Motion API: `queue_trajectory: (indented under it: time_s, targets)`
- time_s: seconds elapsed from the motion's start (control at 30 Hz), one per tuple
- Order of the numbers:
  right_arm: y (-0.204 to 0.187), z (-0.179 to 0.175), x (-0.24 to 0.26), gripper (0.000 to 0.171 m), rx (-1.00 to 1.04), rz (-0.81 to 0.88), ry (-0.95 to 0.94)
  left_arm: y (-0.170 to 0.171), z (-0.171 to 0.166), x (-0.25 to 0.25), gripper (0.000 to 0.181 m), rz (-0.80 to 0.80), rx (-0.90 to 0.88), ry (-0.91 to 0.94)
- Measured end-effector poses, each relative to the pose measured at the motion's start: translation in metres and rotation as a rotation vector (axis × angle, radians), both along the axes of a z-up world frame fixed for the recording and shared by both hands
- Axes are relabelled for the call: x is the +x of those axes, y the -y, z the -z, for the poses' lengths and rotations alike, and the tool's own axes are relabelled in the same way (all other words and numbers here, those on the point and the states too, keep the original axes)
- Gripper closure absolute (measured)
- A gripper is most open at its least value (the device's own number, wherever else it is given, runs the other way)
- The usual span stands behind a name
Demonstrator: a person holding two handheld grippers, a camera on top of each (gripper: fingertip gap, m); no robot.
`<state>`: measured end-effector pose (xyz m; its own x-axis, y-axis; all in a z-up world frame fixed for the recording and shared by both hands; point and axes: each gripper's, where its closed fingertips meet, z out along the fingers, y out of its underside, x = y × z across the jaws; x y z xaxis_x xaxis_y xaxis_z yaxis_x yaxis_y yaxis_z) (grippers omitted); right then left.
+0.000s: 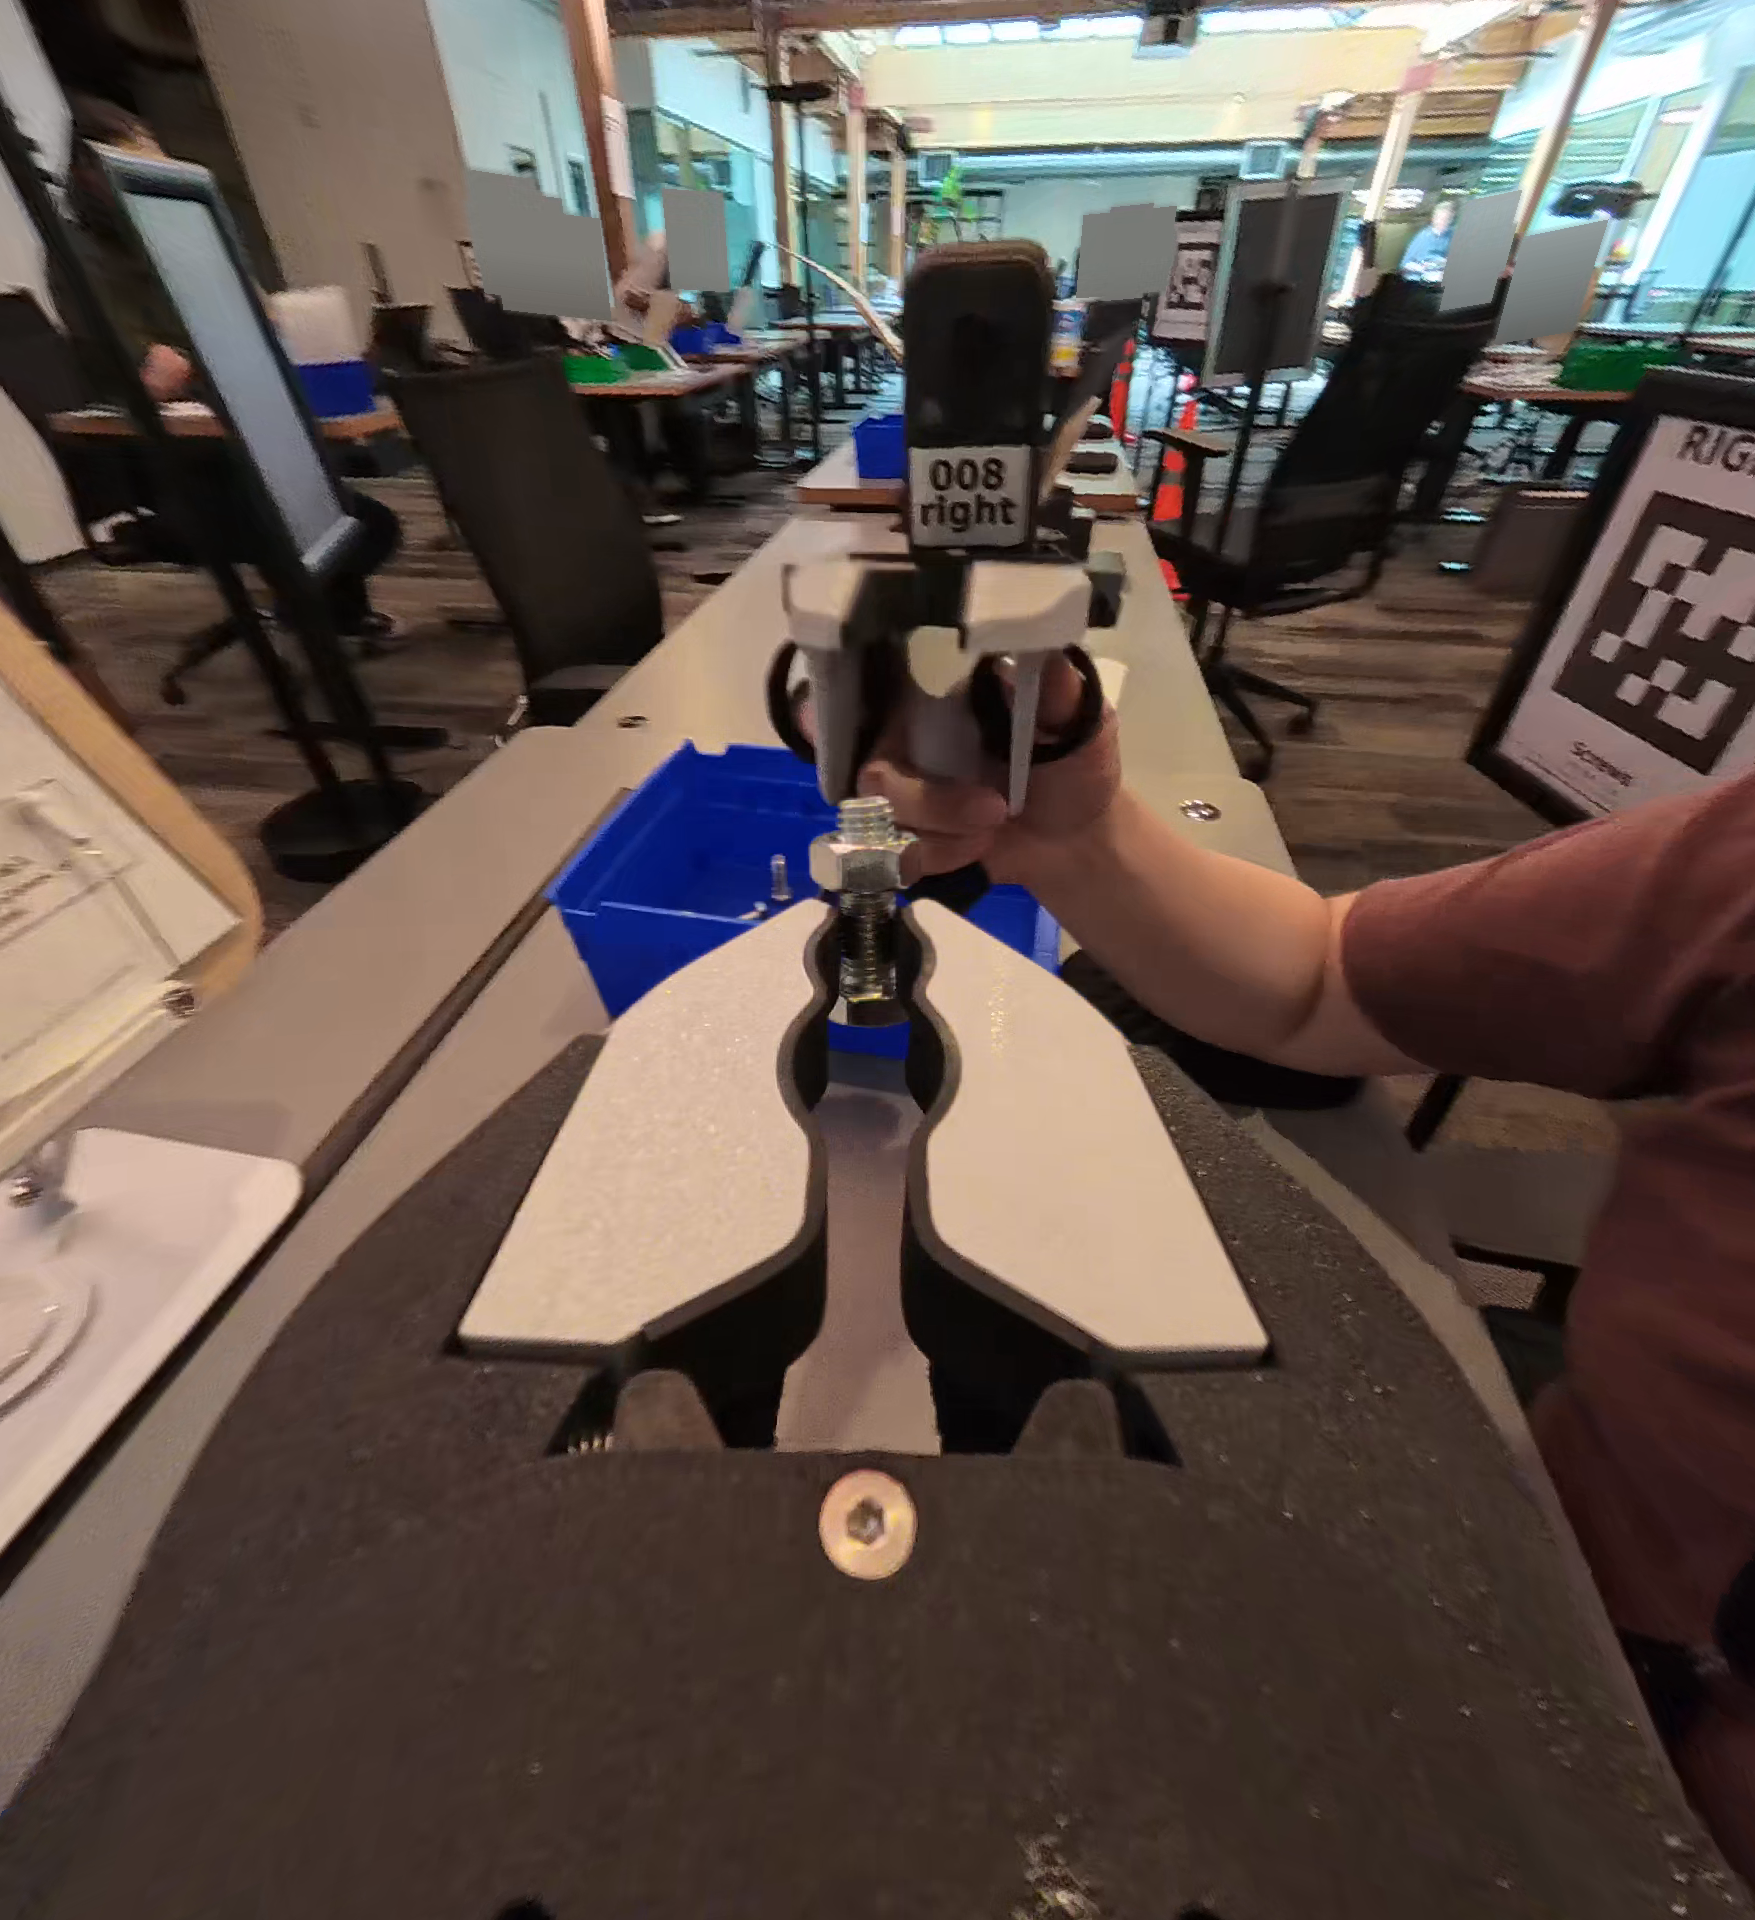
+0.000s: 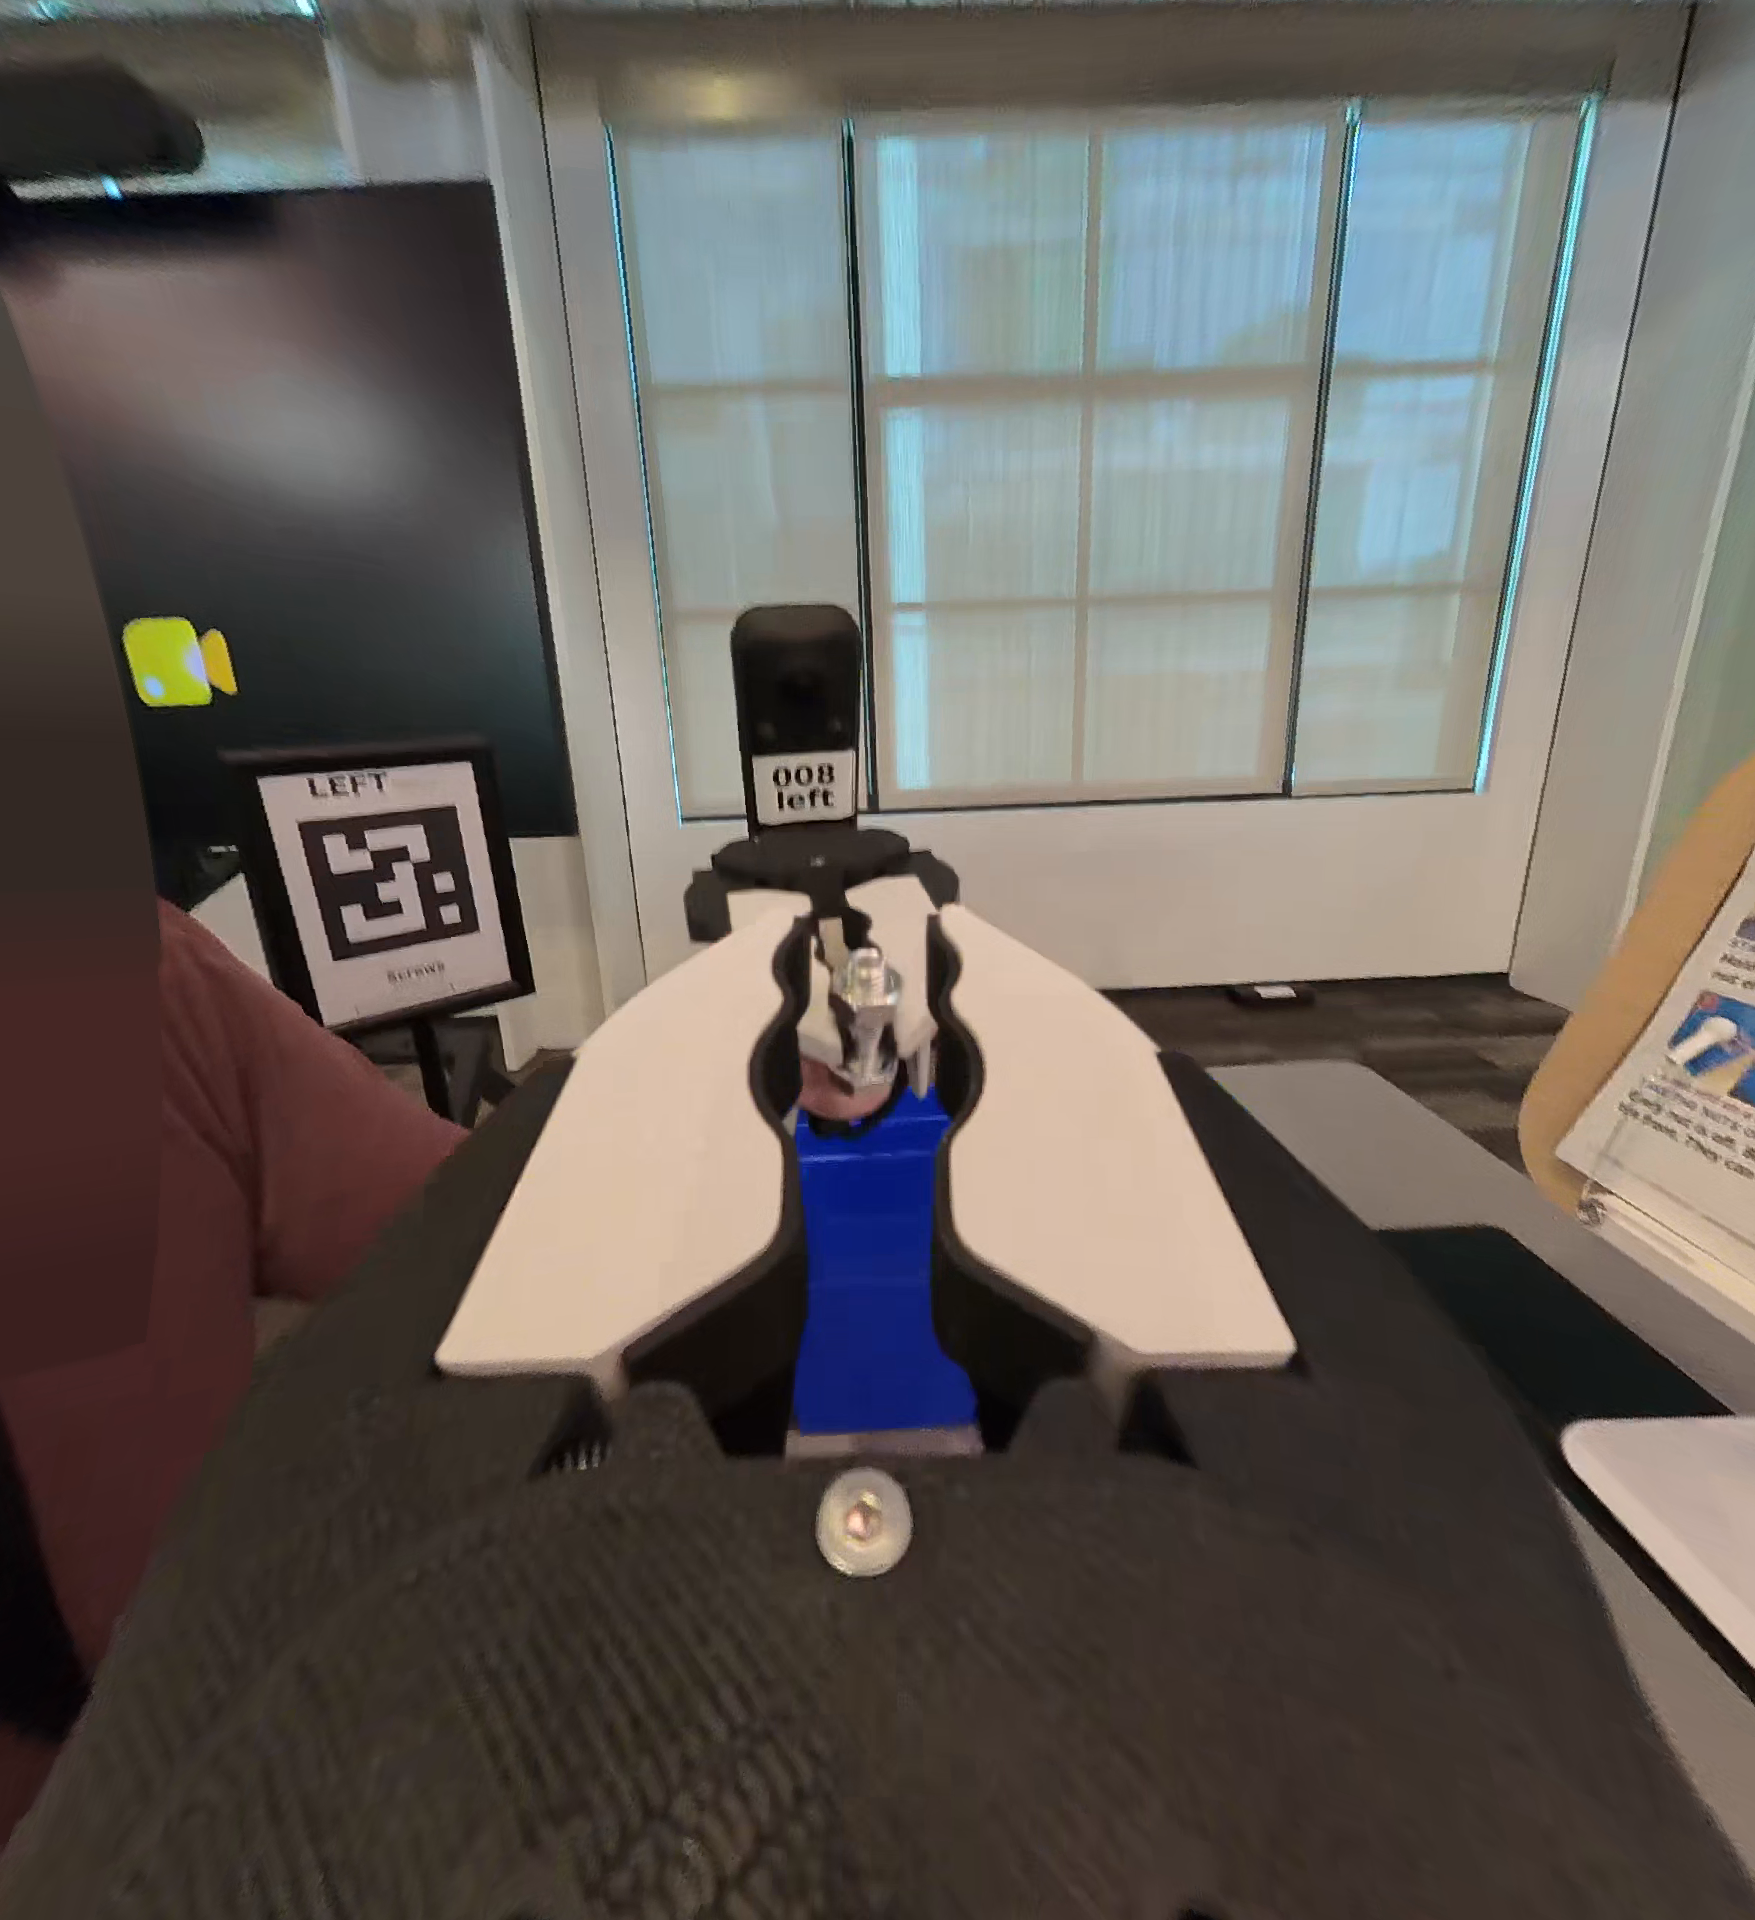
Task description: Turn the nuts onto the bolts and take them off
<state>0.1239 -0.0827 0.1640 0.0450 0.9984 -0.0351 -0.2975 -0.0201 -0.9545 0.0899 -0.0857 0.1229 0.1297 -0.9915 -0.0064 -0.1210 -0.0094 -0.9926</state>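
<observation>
Left gripper [image 1: 865, 940] nearly closed, tips clamped on lower shank of upright bolt [image 1: 862, 961]. Hex nut [image 1: 860, 860] sits w/ a few threads showing above it, just over the fingertips. Right gripper [image 1: 920, 774] faces in from beyond, jaws part-open, straddling bolt top; no clear contact w/ nut. Blue bin [image 1: 675, 894] just behind on grey table [image 1: 385, 997], a loose bolt inside.
</observation>
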Motion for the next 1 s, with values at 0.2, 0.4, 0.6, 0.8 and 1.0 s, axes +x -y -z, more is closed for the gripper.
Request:
queue_trajectory:
  time_s: [0.2,0.4,0.6,0.8,1.0]
  targets:
    - [0.007,0.011,-0.013,0.15,0.001,-0.037,0.078,0.009,0.007,0.014,0.172,0.029,0.002,-0.024]
    - [0.006,0.022,-0.023,0.151,-0.041,-0.077,0.114,0.009,0.006,0.016,0.172,0.02,0.014,-0.019]
    - [0.009,0.025,-0.028,0.157,-0.055,-0.113,0.112,0.011,0.007,0.016,0.172,0.029,0.02,-0.029]
    - [0.011,0.024,-0.027,0.161,-0.109,-0.175,0.087,0.013,0.008,0.018,0.172,0.036,0.031,-0.03]
    - [0.008,0.027,-0.026,0.161,-0.085,-0.144,0.106,0.007,0.009,0.019,0.158,0.003,-0.004,-0.016]
